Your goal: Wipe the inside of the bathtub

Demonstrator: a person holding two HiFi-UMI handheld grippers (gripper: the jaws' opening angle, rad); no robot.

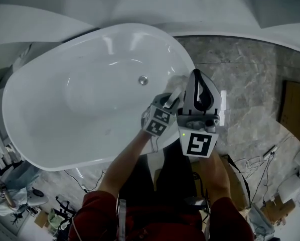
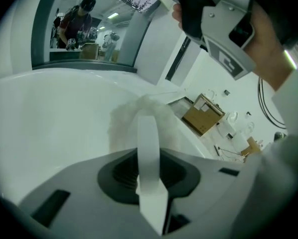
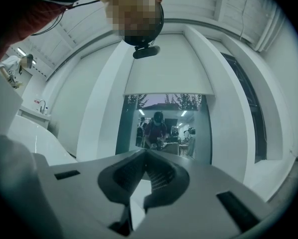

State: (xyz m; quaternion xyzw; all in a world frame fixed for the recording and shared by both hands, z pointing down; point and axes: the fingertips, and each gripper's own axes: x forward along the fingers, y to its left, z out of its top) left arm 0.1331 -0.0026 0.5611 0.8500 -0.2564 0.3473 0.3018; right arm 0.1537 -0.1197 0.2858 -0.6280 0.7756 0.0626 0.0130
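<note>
**Left claw pinches the cloth at the tub's rim; right claw is shut and empty**

Head view: The bathtub [image 1: 64, 92] is a smooth, glossy white oval with a rounded rim and a small round metal drain [image 1: 143, 80] in its floor. The left gripper [image 1: 172, 100] reaches over the near right rim, and the drain lies just beyond its tip. The wide basin to the claw's left is bare. Pressed close on its right, the right gripper [image 1: 196, 79] tilts upward over the rim. Grey veined stone floor [image 1: 245, 84] spreads to that claw's right. Both arms are sleeved in red.

Left gripper view: The jaws are pressed together on a smooth white strip. The strip rises from between them into a fluffy, matted white cloth [image 2: 131, 116]. The cloth lies straight ahead of the claw against the tub's curved white wall [image 2: 49, 128]. Left of the claw the wall sweeps away plain and unbroken. To the right the rim falls off toward a cardboard box [image 2: 203, 114] on the floor. Above and right of the claw hangs the other gripper's grey body in a bare hand [image 2: 261, 46].

Right gripper view: The ribbed dark jaws [image 3: 146, 156] meet at their tips with nothing between them. Ahead of the claw are white wall panels and a tall opening where a distant person [image 3: 156, 128] stands.
</note>
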